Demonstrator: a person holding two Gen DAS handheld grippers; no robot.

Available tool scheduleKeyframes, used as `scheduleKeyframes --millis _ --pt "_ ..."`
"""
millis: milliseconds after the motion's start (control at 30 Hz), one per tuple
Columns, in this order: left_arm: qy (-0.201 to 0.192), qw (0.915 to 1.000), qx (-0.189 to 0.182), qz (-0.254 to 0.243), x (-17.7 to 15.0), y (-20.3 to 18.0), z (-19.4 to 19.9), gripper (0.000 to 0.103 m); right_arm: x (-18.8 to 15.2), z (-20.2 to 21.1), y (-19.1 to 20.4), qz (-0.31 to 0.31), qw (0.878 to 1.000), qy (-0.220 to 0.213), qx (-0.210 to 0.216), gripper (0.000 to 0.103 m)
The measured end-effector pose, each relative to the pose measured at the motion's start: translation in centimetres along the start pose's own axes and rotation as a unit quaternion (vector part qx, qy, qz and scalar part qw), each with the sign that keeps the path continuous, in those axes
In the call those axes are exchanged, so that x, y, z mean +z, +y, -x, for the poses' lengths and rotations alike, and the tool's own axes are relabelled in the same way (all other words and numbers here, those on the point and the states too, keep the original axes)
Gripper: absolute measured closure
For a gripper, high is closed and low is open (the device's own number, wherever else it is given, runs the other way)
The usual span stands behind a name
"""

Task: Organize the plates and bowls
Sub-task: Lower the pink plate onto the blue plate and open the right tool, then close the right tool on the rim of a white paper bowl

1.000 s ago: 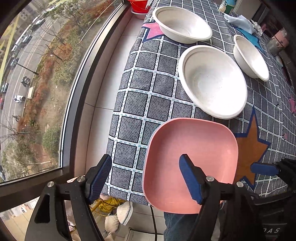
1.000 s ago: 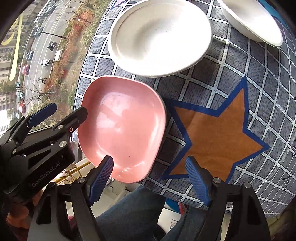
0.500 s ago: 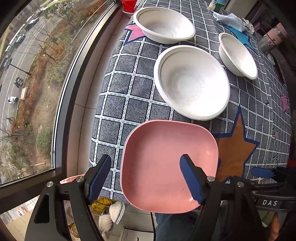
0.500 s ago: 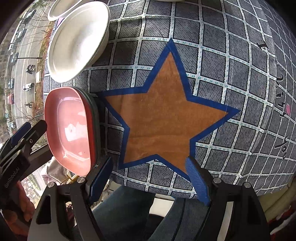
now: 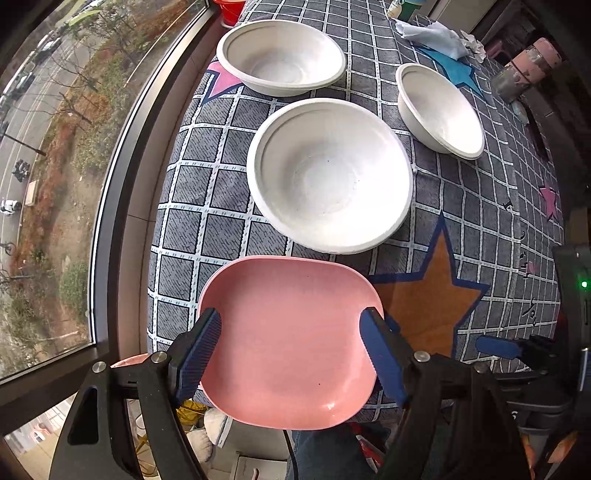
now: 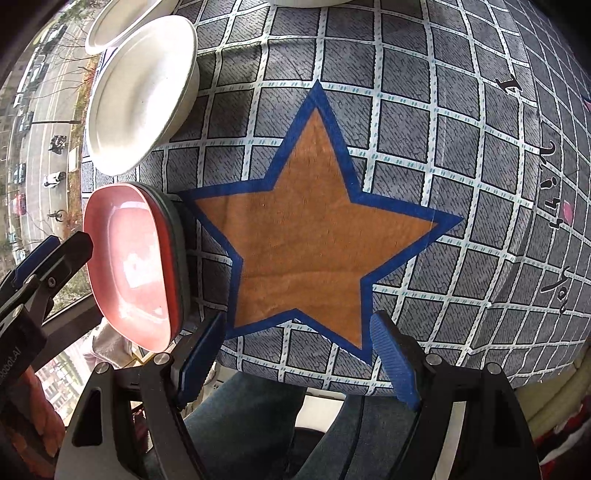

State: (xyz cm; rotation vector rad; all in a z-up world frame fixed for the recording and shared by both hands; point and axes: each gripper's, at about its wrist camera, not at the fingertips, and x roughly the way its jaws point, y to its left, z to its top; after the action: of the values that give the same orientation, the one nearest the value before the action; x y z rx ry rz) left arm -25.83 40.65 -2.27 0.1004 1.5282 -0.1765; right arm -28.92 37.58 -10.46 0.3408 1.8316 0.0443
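A pink square plate (image 5: 291, 336) lies at the table's near edge, overhanging it; in the right wrist view (image 6: 129, 262) a grey plate shows stacked under it. My left gripper (image 5: 291, 354) is open, its fingers on either side of the plate's near half, not clamped on it. Three white bowls stand beyond: a large one (image 5: 328, 173) just behind the plate, another (image 5: 280, 55) farther back, a smaller one (image 5: 439, 107) at the right. My right gripper (image 6: 299, 358) is open and empty over the near edge by the orange star (image 6: 317, 229).
The table wears a grey checked cloth (image 5: 207, 192) with star patches. A window (image 5: 55, 147) runs close along its left side. A crumpled cloth (image 5: 432, 33) and a jar (image 5: 524, 70) sit at the far right. My legs (image 6: 258, 417) are below the near edge.
My left gripper has moved forward so its open fingers now flank the pink plate. My right gripper swung right, off the plate and over the orange star.
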Motion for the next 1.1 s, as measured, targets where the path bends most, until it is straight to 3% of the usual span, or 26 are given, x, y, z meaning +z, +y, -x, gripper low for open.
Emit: scheduleKeyframes --millis 333,533,867,1100 --pt "-0.012 0.9999 0.007 0.007 2.4 -0.1 0.6 0.023 1.4 1.3 -1.1 -0.007 1.000 -0.012 -0.005 0.022" --pt "-0.030 0.9989 0.019 0.031 5.0 1.3 0.8 0.022 4.9 3.5 -0.8 0.004 0.999 -0.035 -0.008 0.022" --pt "-0.014 0.9970 0.043 0.062 9.0 3.1 -2.4 0.023 11.7 5.5 0.3 0.007 0.998 -0.060 0.004 0.022" --pt "0.003 0.9970 0.058 0.050 10.6 2.9 -5.0 0.023 14.9 4.9 0.7 0.009 0.998 -0.059 0.010 0.022"
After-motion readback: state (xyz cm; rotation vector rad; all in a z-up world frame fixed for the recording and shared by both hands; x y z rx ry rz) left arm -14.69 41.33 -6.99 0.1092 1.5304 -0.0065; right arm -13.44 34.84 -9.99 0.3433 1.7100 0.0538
